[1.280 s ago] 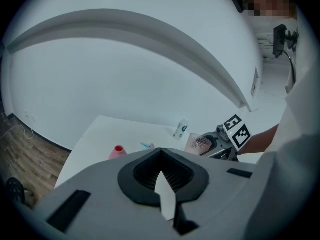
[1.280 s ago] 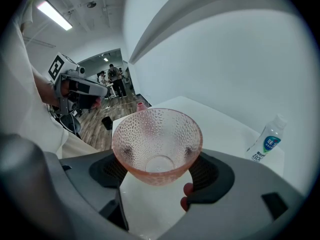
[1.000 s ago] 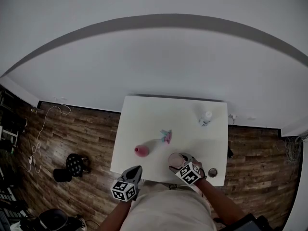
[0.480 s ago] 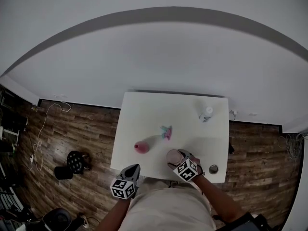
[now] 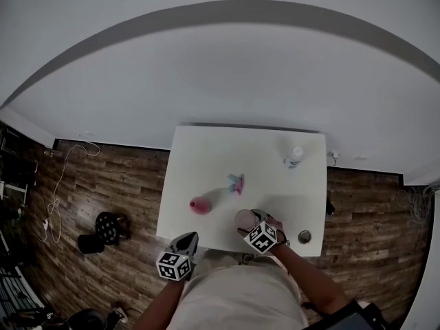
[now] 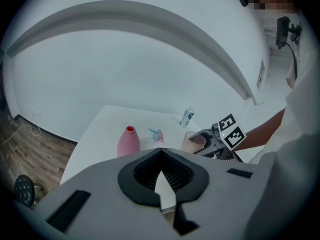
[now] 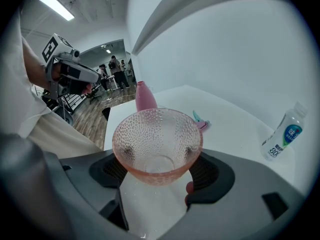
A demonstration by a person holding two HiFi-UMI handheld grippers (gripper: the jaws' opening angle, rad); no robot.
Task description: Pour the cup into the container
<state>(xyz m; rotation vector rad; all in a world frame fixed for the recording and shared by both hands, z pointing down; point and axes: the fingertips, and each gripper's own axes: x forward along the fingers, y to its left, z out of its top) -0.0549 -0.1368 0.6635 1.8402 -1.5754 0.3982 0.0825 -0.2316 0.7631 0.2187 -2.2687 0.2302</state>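
right tool [image 7: 159,170] gripping pink cup [image 7: 157,136], left tool [image 6: 161,156] closed, empty

On the white rectangular tabletop [image 5: 206,157] we see the pink bottle-shaped container [image 5: 200,205] near-left, a small pink-and-teal object [image 5: 236,183] behind it to the right, and a small clear plastic bottle [image 5: 294,157] far right. The dimpled pink glass cup [image 7: 157,139], between the right gripper's [image 5: 249,223] jaws, sits right of the container.
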